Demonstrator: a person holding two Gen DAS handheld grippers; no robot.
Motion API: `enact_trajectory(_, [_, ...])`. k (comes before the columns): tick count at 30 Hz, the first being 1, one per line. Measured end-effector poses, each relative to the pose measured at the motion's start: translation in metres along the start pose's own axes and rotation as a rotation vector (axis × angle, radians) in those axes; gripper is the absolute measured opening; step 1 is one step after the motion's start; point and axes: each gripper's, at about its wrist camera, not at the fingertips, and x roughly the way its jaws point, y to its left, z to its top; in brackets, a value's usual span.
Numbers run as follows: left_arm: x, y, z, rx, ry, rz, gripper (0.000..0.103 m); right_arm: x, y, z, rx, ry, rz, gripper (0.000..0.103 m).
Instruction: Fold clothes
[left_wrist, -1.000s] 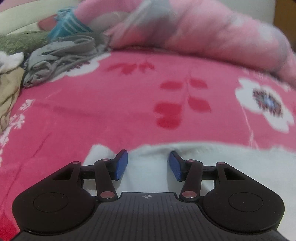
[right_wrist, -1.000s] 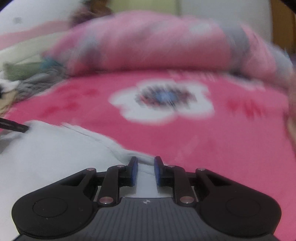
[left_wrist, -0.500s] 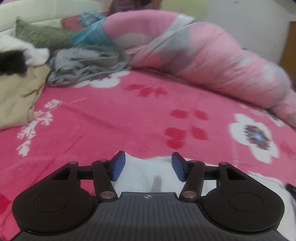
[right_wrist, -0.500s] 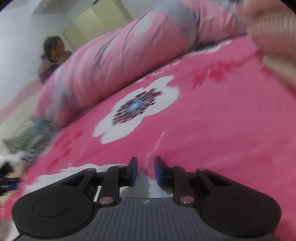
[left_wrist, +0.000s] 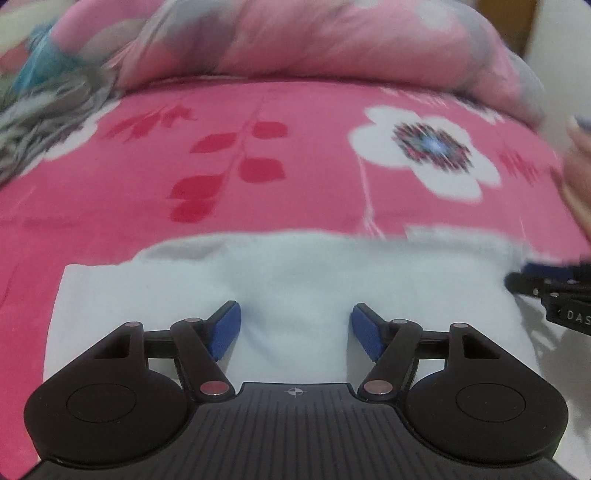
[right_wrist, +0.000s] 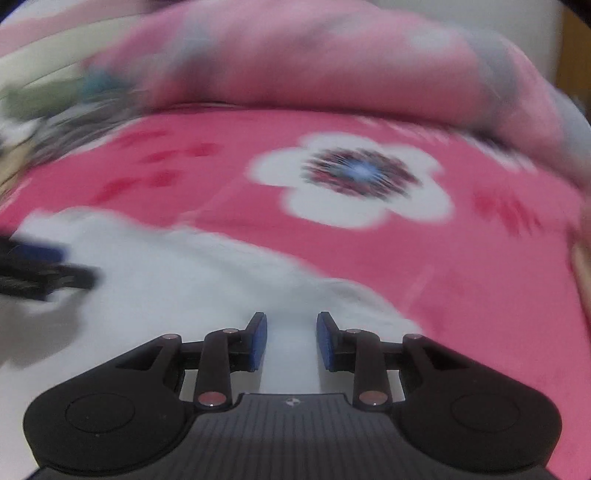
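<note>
Here, a white soft cloth garment (left_wrist: 295, 280) is lying flat on the pink flower-print bed sheet (left_wrist: 295, 147). The left tool (left_wrist: 294, 330) is hovering low over its near edge, blue pads spread wide, gripping nothing. The right tool (right_wrist: 291, 341) is sitting over the garment's right corner, pads parted with a narrower gap, white fabric showing between them. A rolled pink-grey quilt (left_wrist: 314, 37) is lying behind.
</note>
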Motion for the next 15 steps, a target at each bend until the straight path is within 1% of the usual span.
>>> enact_trajectory(1, [-0.004, 0.004, 0.004, -0.035, -0.012, 0.013, 0.067, -0.004, -0.011, 0.004, 0.08, -0.022, -0.019, 0.032])
enact_trajectory(2, [-0.009, 0.008, 0.005, -0.047, -0.029, 0.028, 0.067, -0.011, -0.022, 0.007, 0.162, -0.051, -0.037, 0.032])
enact_trajectory(4, [-0.022, 0.014, 0.004, -0.05, -0.059, 0.047, 0.067, -0.037, -0.028, 0.005, 0.209, -0.12, -0.027, 0.032])
enact_trajectory(7, [-0.051, 0.017, -0.012, -0.026, -0.091, 0.042, 0.067, -0.08, -0.014, -0.012, 0.177, -0.202, -0.016, 0.032])
enact_trajectory(8, [-0.061, 0.017, -0.022, -0.016, -0.103, 0.03, 0.067, -0.096, -0.006, -0.024, 0.167, -0.227, 0.002, 0.032])
enact_trajectory(11, [-0.075, 0.021, -0.059, 0.041, -0.107, 0.027, 0.068, -0.136, 0.024, -0.066, 0.126, -0.299, 0.04, 0.032])
enact_trajectory(12, [-0.079, 0.022, -0.072, 0.06, -0.107, 0.027, 0.068, -0.147, 0.035, -0.082, 0.097, -0.319, 0.037, 0.032])
enact_trajectory(14, [-0.088, 0.025, -0.097, 0.099, -0.108, 0.026, 0.068, -0.16, 0.06, -0.119, 0.022, -0.345, -0.011, 0.032])
enact_trajectory(15, [-0.092, 0.027, -0.11, 0.118, -0.109, 0.025, 0.069, -0.157, 0.066, -0.13, 0.006, -0.323, -0.026, 0.032])
